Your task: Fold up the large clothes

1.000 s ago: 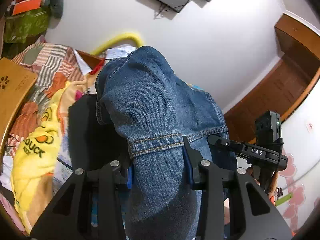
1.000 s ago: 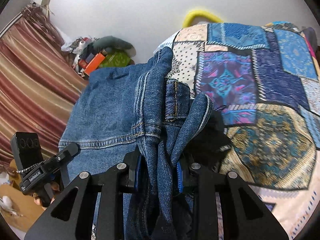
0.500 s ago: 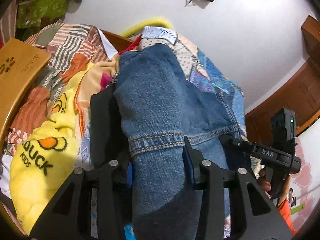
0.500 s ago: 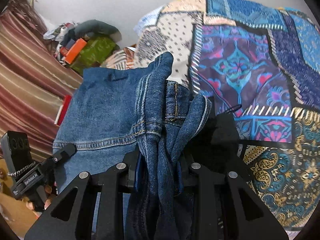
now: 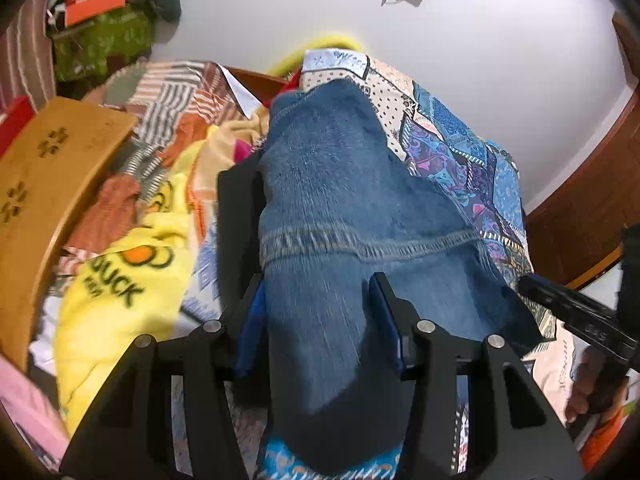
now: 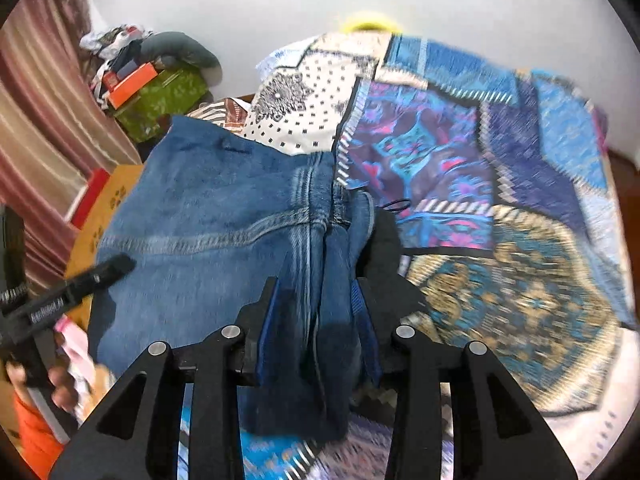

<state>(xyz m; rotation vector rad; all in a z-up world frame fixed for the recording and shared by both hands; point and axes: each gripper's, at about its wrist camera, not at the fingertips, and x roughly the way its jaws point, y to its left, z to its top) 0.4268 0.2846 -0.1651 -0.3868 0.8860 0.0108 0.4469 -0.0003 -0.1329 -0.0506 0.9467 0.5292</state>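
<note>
A pair of blue denim jeans [image 5: 340, 184] hangs between my two grippers over the patchwork bedspread [image 5: 472, 160]. My left gripper [image 5: 320, 304] is shut on a wide bunch of the denim. My right gripper [image 6: 316, 304] is shut on a folded edge of the same jeans [image 6: 208, 200] by the thick seam. The spread denim stretches leftward from the right gripper. The left gripper's body shows in the right wrist view [image 6: 60, 300], and the right gripper's body shows in the left wrist view [image 5: 580, 316].
A yellow duck blanket [image 5: 116, 280] and striped bedding [image 5: 168, 96] lie at the left of the bed. A wooden headboard [image 5: 48, 176] stands at far left. A pile of bags and boxes [image 6: 152, 76] sits by the curtain. A wooden door [image 5: 592, 192] is at right.
Both grippers have tilted down and moved toward the bed with the jeans. More bedspread and less wall show now. The grips have not changed.
</note>
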